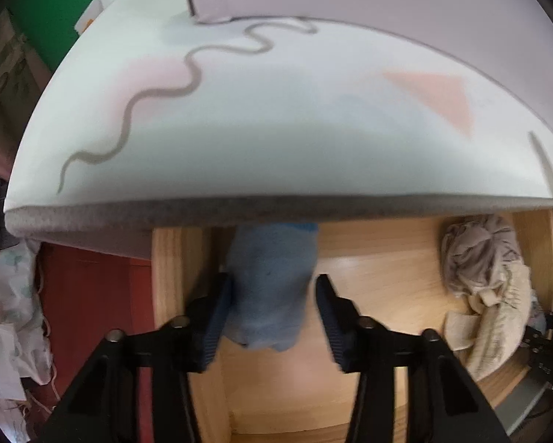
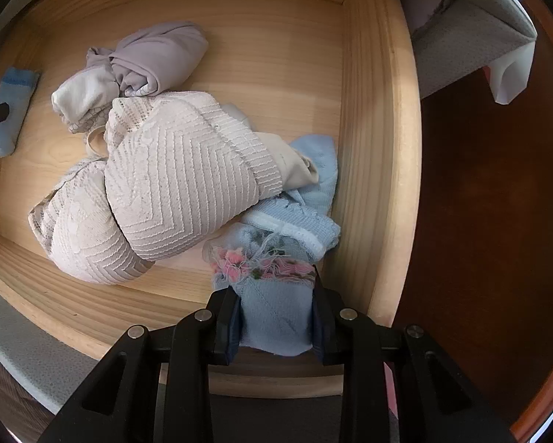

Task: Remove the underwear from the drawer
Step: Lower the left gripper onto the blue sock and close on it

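Note:
A wooden drawer (image 2: pixel 372 147) stands open, with clothes inside. My right gripper (image 2: pixel 276 326) points straight down by the drawer's right wall and is shut on a light blue knitted garment (image 2: pixel 276 310) with pink stitching. Beside it lies a cream lace underwear bundle (image 2: pixel 180 192), with a grey knotted piece (image 2: pixel 158 59) behind that. At the drawer's left end a small blue sock (image 1: pixel 269 280) lies on the floor. My left gripper (image 1: pixel 272 306) straddles it, its pads close at both sides, and the cloth does not look pinched. The blue sock (image 2: pixel 12 110) also shows in the right wrist view, with a black finger across it.
A white cabinet top (image 1: pixel 276 129) with a grey squiggle and a pink triangle overhangs the drawer's back. The beige clothes pile (image 1: pixel 486 277) fills the drawer's right part. Red-brown floor (image 1: pixel 92 313) and crumpled fabric (image 1: pixel 7 332) lie to the left.

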`<act>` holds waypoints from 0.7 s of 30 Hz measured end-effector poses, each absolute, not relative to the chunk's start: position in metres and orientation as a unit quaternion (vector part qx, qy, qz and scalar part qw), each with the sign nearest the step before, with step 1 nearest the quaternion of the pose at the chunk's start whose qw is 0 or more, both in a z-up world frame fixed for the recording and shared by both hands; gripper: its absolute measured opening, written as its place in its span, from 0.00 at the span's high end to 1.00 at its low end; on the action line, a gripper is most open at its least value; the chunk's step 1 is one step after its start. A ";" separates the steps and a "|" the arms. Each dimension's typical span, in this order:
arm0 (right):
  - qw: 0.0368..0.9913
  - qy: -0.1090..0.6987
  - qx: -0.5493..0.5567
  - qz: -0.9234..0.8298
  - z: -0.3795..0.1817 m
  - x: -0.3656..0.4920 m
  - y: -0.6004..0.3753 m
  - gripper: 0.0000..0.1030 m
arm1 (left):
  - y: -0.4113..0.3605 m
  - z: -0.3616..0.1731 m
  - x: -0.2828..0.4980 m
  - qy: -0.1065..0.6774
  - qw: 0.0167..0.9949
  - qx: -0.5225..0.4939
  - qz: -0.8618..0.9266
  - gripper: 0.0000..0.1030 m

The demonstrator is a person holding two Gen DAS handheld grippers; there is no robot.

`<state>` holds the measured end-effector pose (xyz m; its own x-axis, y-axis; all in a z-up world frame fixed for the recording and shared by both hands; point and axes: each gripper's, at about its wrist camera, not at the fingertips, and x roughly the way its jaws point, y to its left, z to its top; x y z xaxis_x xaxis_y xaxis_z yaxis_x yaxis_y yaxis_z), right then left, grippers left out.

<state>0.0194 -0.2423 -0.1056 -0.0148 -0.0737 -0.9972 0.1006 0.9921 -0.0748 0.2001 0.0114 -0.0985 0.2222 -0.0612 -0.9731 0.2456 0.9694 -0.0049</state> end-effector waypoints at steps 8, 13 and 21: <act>0.703 0.709 0.010 -0.060 -0.106 0.019 -0.243 0.73 | 0.023 -0.099 0.199 0.627 0.771 0.063 -0.094 0.75; 0.703 0.709 0.009 -0.059 -0.106 0.020 -0.243 0.73 | 0.027 -0.101 0.192 0.646 0.756 0.052 -0.090 0.76; 0.704 0.708 0.013 -0.055 -0.105 0.019 -0.243 0.73 | 0.035 -0.104 0.169 0.676 0.733 0.036 -0.073 0.76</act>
